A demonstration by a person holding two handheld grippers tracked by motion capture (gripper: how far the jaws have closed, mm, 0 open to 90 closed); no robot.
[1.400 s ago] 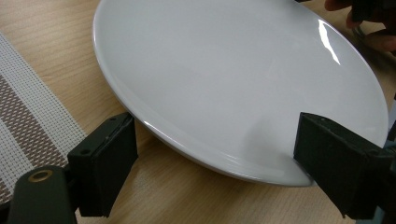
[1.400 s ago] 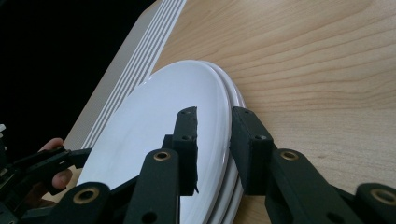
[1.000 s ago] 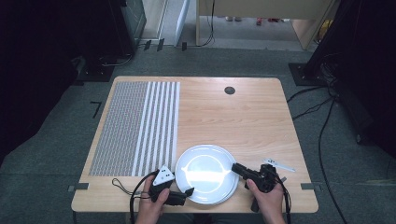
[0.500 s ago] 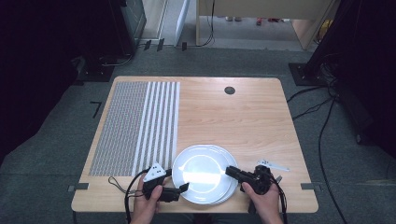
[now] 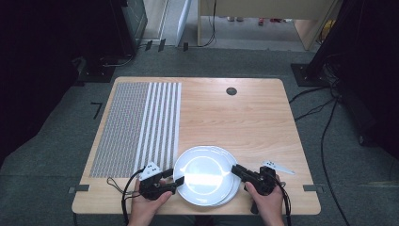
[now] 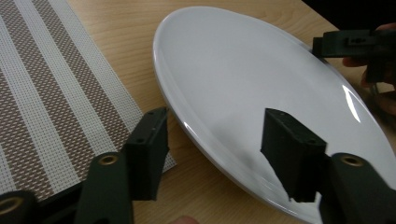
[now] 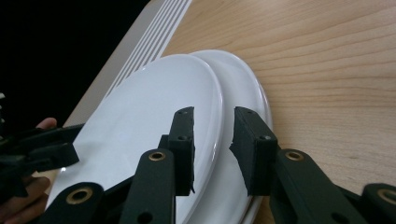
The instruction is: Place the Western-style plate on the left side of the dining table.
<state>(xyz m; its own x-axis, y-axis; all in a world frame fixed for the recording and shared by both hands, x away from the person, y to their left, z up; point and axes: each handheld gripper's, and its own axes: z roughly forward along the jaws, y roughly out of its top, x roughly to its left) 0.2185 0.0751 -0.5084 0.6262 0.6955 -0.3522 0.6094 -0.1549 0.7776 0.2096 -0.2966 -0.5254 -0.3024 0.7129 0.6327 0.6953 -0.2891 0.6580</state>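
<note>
Two white plates lie stacked and offset at the table's front edge: the top plate sits a little left of the lower plate. My left gripper is at the top plate's left rim. Its jaws have just been closing and straddle the rim with gaps on both sides. Opposite it, my right gripper is at the right rim. The top plate's edge runs between its pads, and they do not press on it.
A striped woven placemat covers the left part of the wooden table, close to the left gripper. A round cable hole sits at the back. Cables trail over the dark floor to the right.
My left gripper has shifted slightly left along the plate's rim and its jaws have narrowed around the rim. The right gripper and the plates have hardly moved.
</note>
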